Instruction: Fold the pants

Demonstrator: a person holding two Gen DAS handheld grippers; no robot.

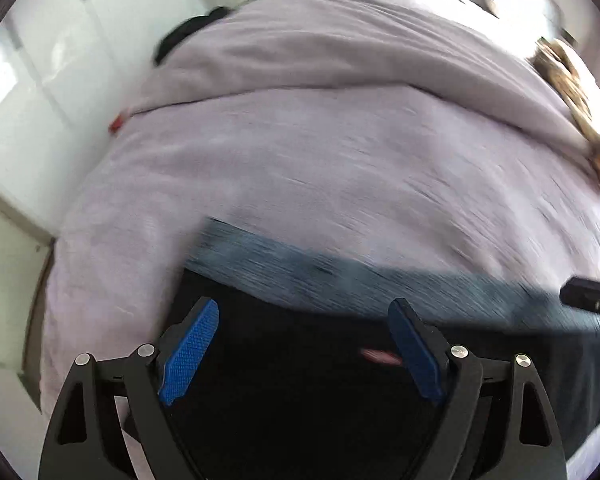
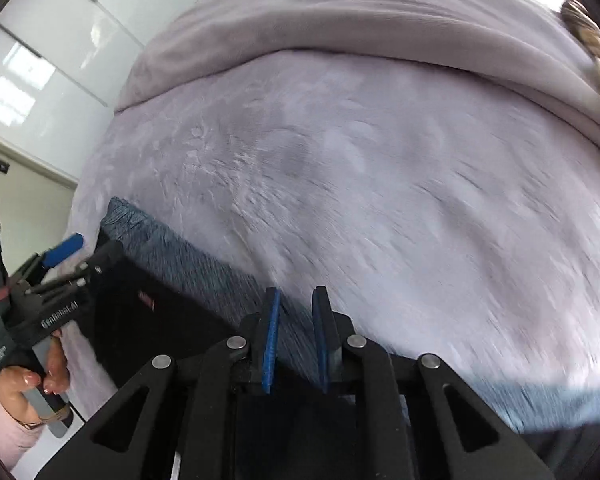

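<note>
Dark pants (image 1: 300, 368) lie flat on a lilac fleece bed cover (image 1: 340, 160), with a blue-grey band (image 1: 340, 276) along their far edge. My left gripper (image 1: 303, 304) hovers over the black cloth, jaws wide open and nothing between the blue pads. In the right wrist view the pants (image 2: 172, 320) run from left to the bottom right. My right gripper (image 2: 297, 290) sits over the blue-grey band (image 2: 204, 268), its pads a narrow gap apart and not pressing on cloth. A hand (image 2: 32, 380) holds the left gripper, whose blue pad (image 2: 66, 248) shows at the pants' left end.
A rolled lilac duvet (image 1: 340, 60) lies across the back of the bed. White glossy cupboard doors (image 1: 40, 80) stand to the left. A dark item (image 1: 188, 32) sits at the far left corner, a tan furry thing (image 1: 572, 92) at the right edge.
</note>
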